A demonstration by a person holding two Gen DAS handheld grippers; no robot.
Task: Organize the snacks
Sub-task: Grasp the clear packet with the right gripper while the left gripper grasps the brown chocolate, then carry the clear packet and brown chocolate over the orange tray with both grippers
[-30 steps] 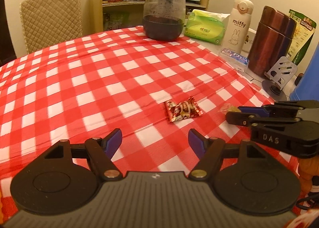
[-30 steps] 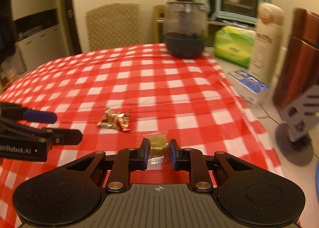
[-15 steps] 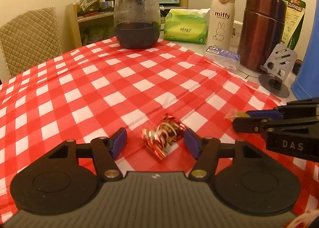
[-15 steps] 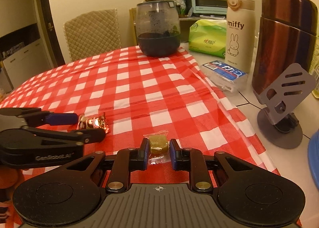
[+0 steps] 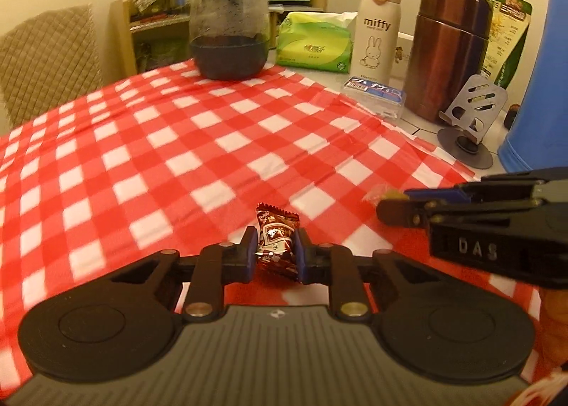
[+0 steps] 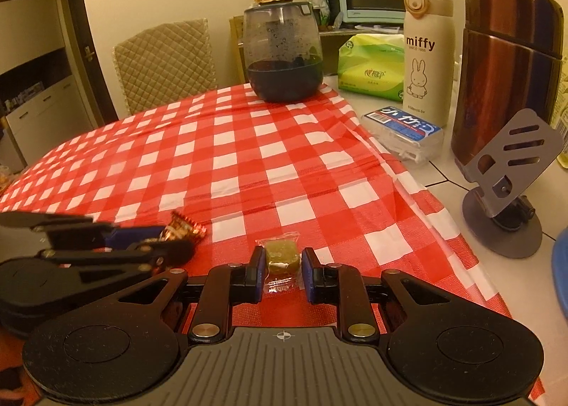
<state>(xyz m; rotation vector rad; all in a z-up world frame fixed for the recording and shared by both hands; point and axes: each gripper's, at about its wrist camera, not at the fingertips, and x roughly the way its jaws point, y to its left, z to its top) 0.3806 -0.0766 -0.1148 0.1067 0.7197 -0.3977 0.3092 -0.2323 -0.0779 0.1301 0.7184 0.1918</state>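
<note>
My left gripper [image 5: 274, 249] is shut on a red-brown wrapped candy [image 5: 277, 246] just above the red-and-white checked tablecloth [image 5: 177, 143]. My right gripper [image 6: 283, 269] is shut on a green candy in a clear wrapper [image 6: 280, 256]. The right gripper also shows at the right of the left wrist view [image 5: 390, 209], with the clear wrapper [image 5: 381, 193] sticking out. The left gripper [image 6: 170, 246] shows at the left of the right wrist view, the red-brown candy [image 6: 183, 228] in its tip.
At the table's far side stand a dark glass jar [image 5: 229, 26], a green tissue pack [image 5: 314, 43], a white miffy bottle [image 5: 376, 26], a brown thermos [image 5: 447, 50], a small blue-white box [image 5: 374, 93], a grey phone stand [image 5: 468, 122] and a blue container [image 5: 539, 68]. A padded chair [image 6: 165, 65] stands behind.
My left gripper has moved forward over the red-brown candy and shut on it. My right gripper has stayed shut on the green candy and has shifted a little.
</note>
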